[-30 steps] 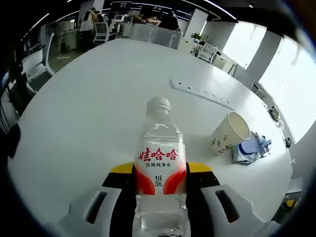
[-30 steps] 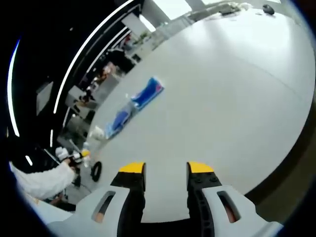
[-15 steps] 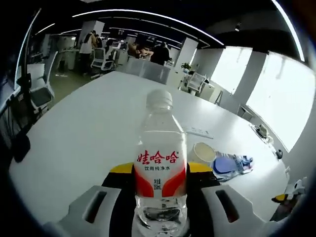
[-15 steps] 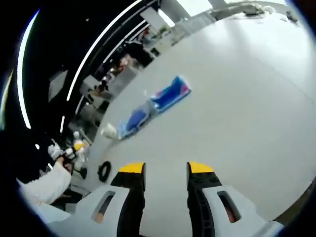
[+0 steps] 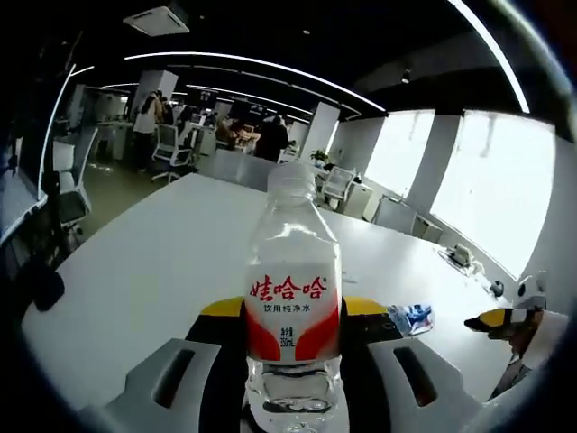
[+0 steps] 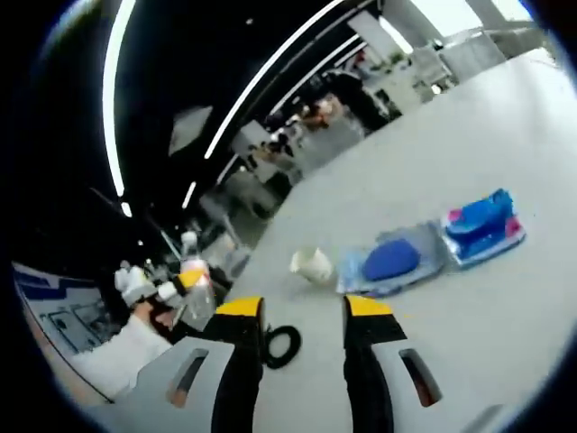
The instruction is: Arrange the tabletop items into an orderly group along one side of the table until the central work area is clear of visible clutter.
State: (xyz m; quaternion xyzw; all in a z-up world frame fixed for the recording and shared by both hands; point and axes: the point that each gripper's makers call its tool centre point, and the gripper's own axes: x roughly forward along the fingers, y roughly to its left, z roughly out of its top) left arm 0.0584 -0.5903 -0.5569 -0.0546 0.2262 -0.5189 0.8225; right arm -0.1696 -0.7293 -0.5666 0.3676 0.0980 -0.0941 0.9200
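The white desk (image 5: 171,262) spreads across the middle of the left gripper view and fills the right half of the right gripper view, its top mostly bare. Behind it, in the upper left of the left gripper view, stand office chairs (image 5: 171,149) and a few people, small and blurred.

The left tongs (image 5: 294,311) rise from the bottom centre of the left gripper view, their yellow-tipped jaws closed against the sides of a clear water bottle (image 5: 293,298). The bottle stands upright between them, with a white cap on top and a white and red label with red characters. In the right gripper view this same bottle appears small at the left, just above centre, gripped by the other tool with a white sleeve (image 6: 122,356) below it.

The right tongs (image 6: 305,311) rise from the bottom centre of the right gripper view, jaws apart with a narrow gap and nothing between them. They also show at the right edge of the left gripper view.

On the desk, right of centre in the right gripper view, lie two blue packets (image 6: 433,248) side by side. Just to their left a paper cup (image 6: 314,265) lies on its side. A black ring (image 6: 282,345) rests on the desk beside the left jaw. One packet shows in the left gripper view, lower right.
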